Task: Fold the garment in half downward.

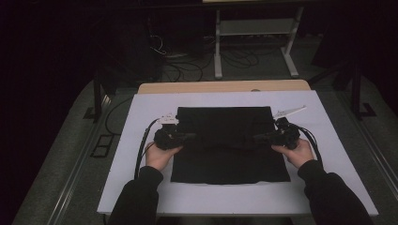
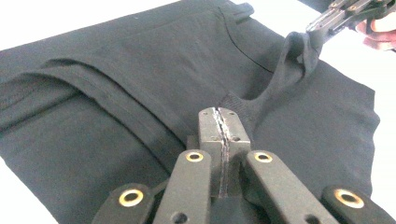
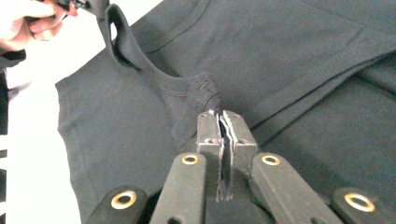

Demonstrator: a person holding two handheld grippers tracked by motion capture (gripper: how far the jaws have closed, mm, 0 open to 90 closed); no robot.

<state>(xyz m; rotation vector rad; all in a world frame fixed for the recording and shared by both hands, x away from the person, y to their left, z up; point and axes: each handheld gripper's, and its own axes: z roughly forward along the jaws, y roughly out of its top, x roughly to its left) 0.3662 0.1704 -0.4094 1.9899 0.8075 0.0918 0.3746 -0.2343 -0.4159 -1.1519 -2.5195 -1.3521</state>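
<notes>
A black T-shirt (image 1: 225,161) lies spread on the white board (image 1: 136,187), partly folded over itself. My left gripper (image 1: 189,137) is at the shirt's left side, jaws pressed together on the neckline's ribbed edge (image 2: 233,103). My right gripper (image 1: 258,138) is at the shirt's right side, also shut on the neckline band (image 3: 198,93). The band is lifted off the cloth and stretched between the two grips. In the left gripper view my gripper (image 2: 223,116) faces the right gripper (image 2: 329,17) at top right. In the right gripper view my gripper (image 3: 220,119) faces the left gripper (image 3: 91,5) at top left.
The white board sits on a wooden table (image 1: 220,86). Bare white margins run along the shirt's left, right and near sides. Behind the table stand a white metal rack (image 1: 253,28) and loose cables (image 1: 183,65) on the dark floor.
</notes>
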